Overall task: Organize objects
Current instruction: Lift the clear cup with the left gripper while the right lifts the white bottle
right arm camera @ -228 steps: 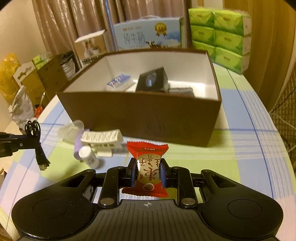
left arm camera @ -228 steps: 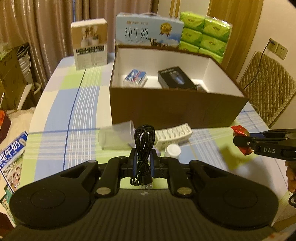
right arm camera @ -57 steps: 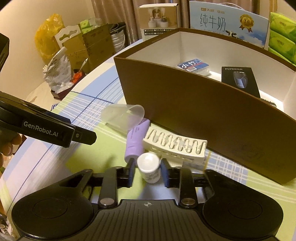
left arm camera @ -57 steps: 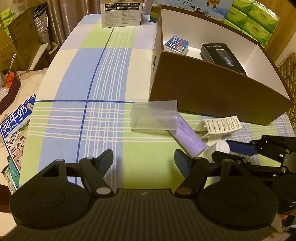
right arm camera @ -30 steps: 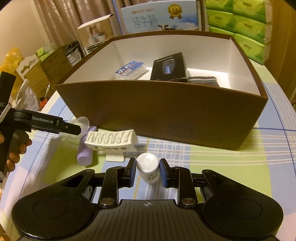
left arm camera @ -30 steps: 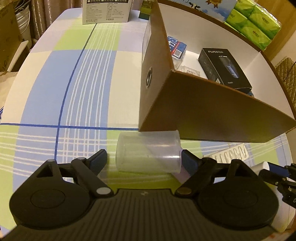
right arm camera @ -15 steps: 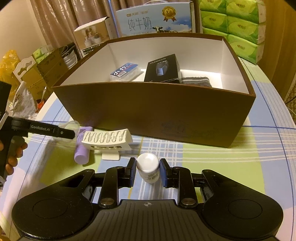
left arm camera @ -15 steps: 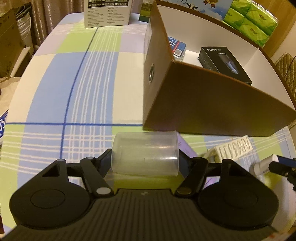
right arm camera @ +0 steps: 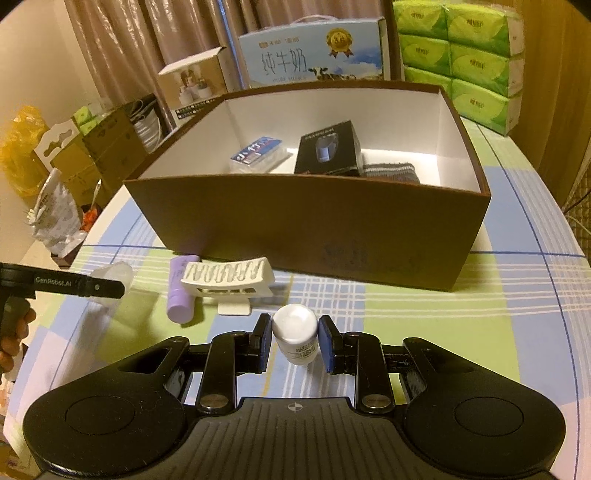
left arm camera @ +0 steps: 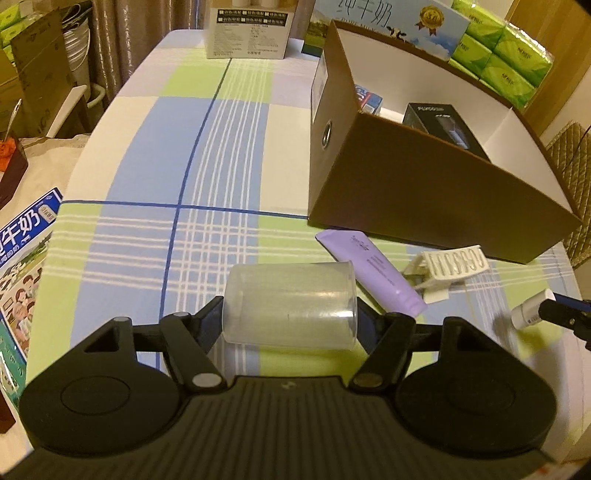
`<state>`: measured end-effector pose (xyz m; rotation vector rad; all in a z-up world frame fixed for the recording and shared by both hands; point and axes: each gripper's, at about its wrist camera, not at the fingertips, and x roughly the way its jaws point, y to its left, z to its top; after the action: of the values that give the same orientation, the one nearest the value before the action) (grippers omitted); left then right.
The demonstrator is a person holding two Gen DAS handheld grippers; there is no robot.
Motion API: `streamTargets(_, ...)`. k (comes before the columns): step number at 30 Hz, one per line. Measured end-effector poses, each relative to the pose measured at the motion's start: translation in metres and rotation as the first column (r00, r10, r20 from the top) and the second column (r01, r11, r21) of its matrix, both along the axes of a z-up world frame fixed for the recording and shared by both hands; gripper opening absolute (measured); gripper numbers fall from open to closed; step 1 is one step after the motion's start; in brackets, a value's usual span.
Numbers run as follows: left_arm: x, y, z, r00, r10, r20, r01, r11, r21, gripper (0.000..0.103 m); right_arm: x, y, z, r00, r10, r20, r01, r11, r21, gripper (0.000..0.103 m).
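My left gripper (left arm camera: pixel 290 317) is shut on a clear plastic cup (left arm camera: pixel 290 304) lying sideways, held above the checked tablecloth. My right gripper (right arm camera: pixel 295 343) is shut on a small white bottle (right arm camera: pixel 297 334), in front of the brown box (right arm camera: pixel 314 229). The bottle also shows at the right edge of the left wrist view (left arm camera: pixel 532 312). A purple tube (left arm camera: pixel 371 271) and a white slotted holder (left arm camera: pixel 448 264) lie on the table before the box. Inside the box are a black carton (right arm camera: pixel 328 149), a blue pack (right arm camera: pixel 255 155) and a grey striped cloth (right arm camera: pixel 389 171).
Behind the box stand a milk carton case (right arm camera: pixel 314 55), green tissue packs (right arm camera: pixel 469 62) and a white product box (left arm camera: pixel 249 31). Cardboard boxes and bags (right arm camera: pixel 70 158) sit left of the table. The table edge curves away on both sides.
My left gripper has closed on the cup and lifted it back from the box. My right gripper has picked up the white bottle and raised it off the table.
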<state>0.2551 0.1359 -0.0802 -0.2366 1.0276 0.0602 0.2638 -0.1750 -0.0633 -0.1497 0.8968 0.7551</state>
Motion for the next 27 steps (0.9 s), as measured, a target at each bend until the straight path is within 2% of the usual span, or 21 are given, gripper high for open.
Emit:
streamTargets(12, -0.022, -0.019, 0.042, 0.996, -0.012, 0.085, 0.012, 1.000, -0.004, 0.068, -0.010, -0.012, 0.028, 0.999, -0.013, 0.041, 0.010, 0.998, 0.063, 0.024)
streamTargets(27, 0.008, -0.053, 0.084, 0.976, -0.110, 0.189, 0.105, 0.994, 0.035, 0.068, 0.012, -0.037, 0.067, 0.992, -0.071, 0.107, 0.056, 0.989, 0.135, 0.024)
